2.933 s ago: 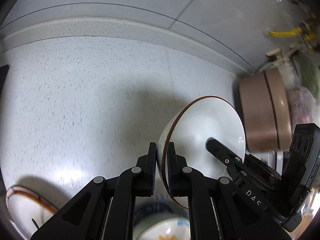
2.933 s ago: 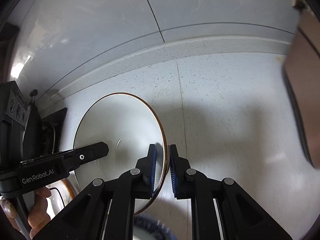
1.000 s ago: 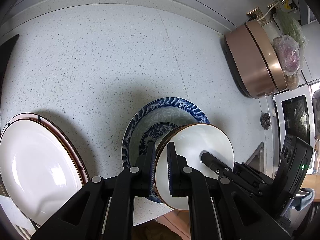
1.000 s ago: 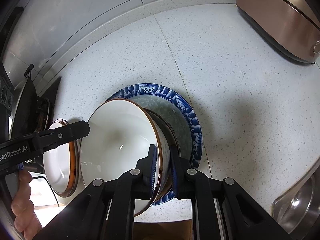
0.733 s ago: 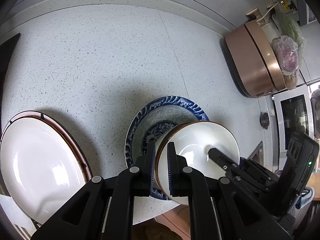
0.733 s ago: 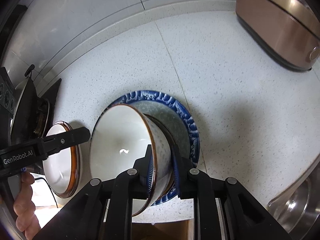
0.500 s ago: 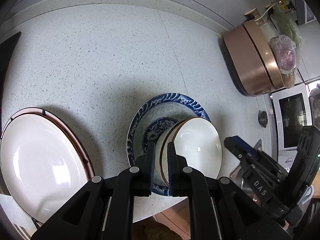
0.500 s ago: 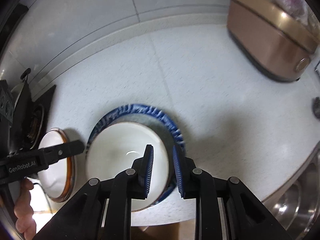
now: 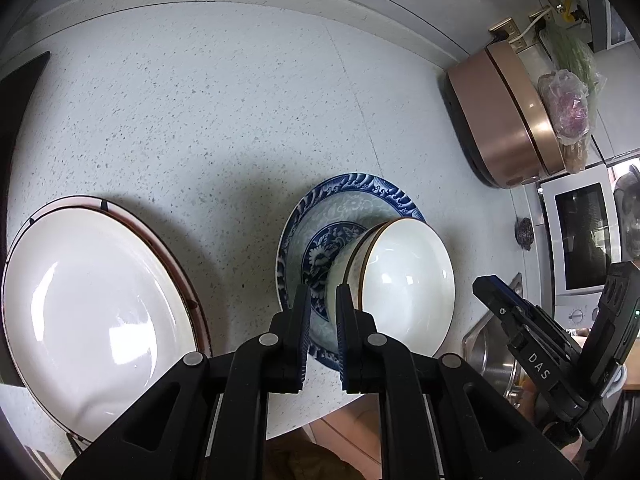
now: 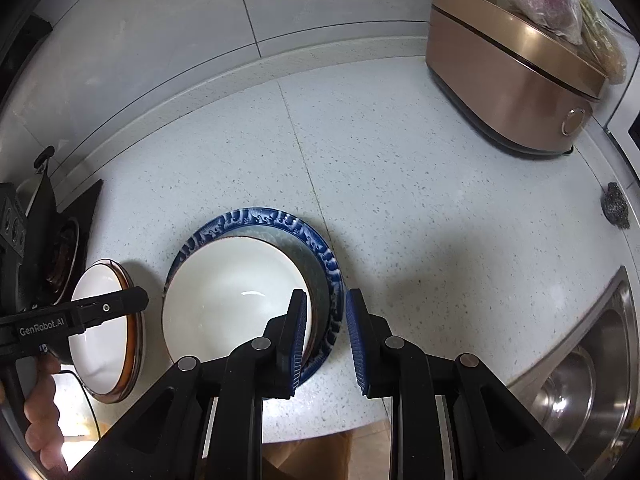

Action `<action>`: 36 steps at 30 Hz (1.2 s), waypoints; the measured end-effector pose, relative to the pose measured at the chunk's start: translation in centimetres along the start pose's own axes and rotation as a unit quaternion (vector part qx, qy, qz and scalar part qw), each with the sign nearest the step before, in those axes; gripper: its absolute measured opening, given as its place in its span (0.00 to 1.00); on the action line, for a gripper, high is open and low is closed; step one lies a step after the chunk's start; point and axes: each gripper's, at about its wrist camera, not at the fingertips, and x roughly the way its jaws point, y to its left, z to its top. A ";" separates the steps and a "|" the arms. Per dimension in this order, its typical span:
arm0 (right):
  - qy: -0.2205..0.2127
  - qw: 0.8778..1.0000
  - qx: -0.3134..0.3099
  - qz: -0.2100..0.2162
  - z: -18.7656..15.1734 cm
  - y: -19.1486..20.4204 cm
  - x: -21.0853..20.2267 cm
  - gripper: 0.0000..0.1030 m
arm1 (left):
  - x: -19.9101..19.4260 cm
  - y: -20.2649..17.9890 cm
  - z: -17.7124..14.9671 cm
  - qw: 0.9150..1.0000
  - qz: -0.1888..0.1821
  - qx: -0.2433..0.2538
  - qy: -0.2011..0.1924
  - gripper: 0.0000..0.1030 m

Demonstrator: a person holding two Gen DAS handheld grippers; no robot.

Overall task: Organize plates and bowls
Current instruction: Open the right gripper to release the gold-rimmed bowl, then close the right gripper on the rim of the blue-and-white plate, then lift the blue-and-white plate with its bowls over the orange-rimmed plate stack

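— So, where is the white bowl?

— Sitting in the blue patterned plate, near the front edge of the speckled counter.

— Are the right tongs on it?

— No. Their jaws have just been opening; they stand apart above the bowl's right rim and the plate's edge, with nothing pressed between the blue pads.

— And the left tongs?

— Nearly closed. In the left wrist view the jaws frame the bowl's left wall, and a thin gap shows beside it. I cannot tell whether the pads press on it.

— Anything else on the counter?

— A large white plate with a brown rim, well to the left of the blue one. A copper-coloured rice cooker stands at the back right with a plastic bag on top, and a steel sink lies at the right. A hand grips the left tool.
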 end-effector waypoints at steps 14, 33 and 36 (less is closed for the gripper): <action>0.050 0.996 -0.031 0.073 0.4 -3.3 3.1 0.22 | 1.2 0.7 -1.7 0.998 0.034 -0.054 -0.006 0.10; 0.092 0.981 -0.076 0.151 2.4 -4.8 8.4 0.22 | 2.2 1.4 -4.0 0.987 0.067 -0.142 -0.035 0.11; 0.098 0.980 -0.082 0.153 2.6 -4.5 9.4 0.22 | 2.6 1.6 -4.1 0.986 0.066 -0.152 -0.033 0.11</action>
